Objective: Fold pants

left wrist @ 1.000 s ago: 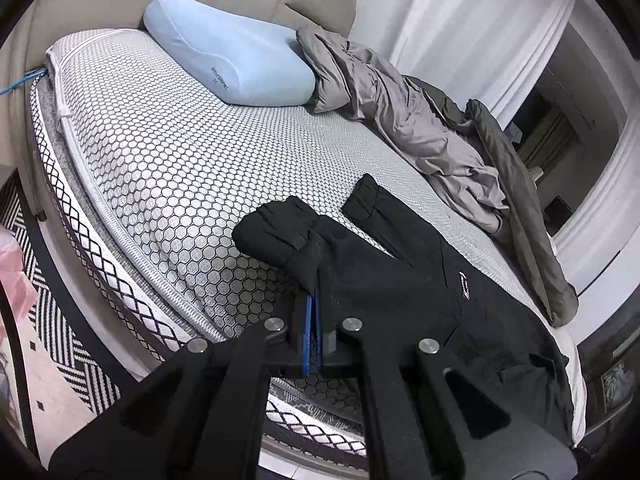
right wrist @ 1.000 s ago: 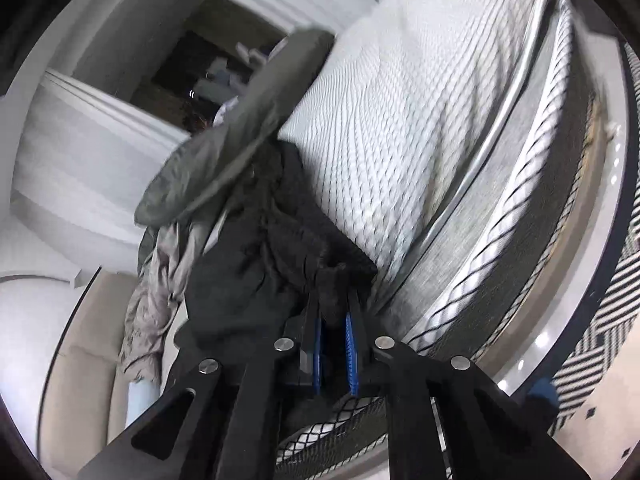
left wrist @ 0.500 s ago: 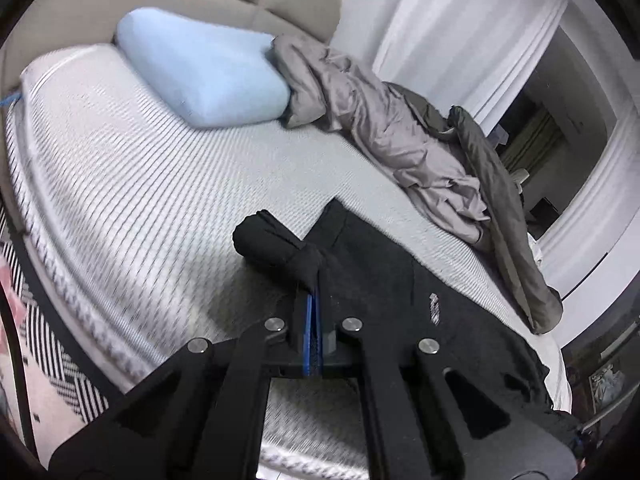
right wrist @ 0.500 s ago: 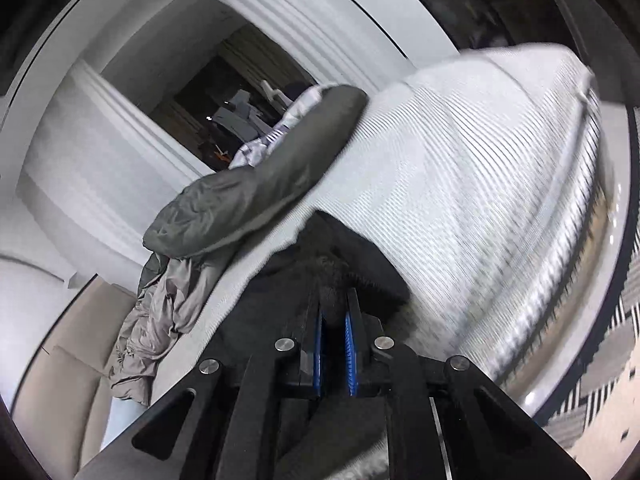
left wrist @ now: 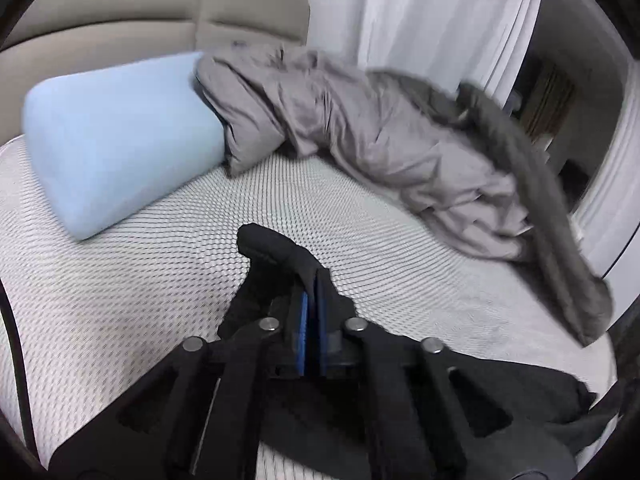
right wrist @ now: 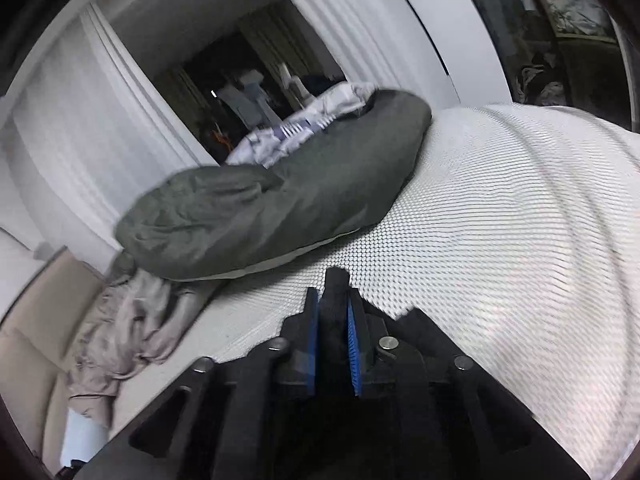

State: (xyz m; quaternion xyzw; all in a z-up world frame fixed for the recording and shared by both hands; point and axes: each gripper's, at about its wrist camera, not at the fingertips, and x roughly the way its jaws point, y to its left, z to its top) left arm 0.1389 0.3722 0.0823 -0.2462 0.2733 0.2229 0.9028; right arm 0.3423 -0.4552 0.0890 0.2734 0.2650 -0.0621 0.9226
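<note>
The left tool (left wrist: 311, 300) stayed clamped on a bunched leg of the black pants (left wrist: 276, 252), and since a second before it had carried that fabric further over the mattress (left wrist: 120, 300) toward the blue pillow (left wrist: 116, 152), the spread trousers now lying mostly behind it. The right tool (right wrist: 334, 312) was likewise pinched shut on black cloth, now raised clear above the mattress near the dark green duvet (right wrist: 280, 204).
</note>
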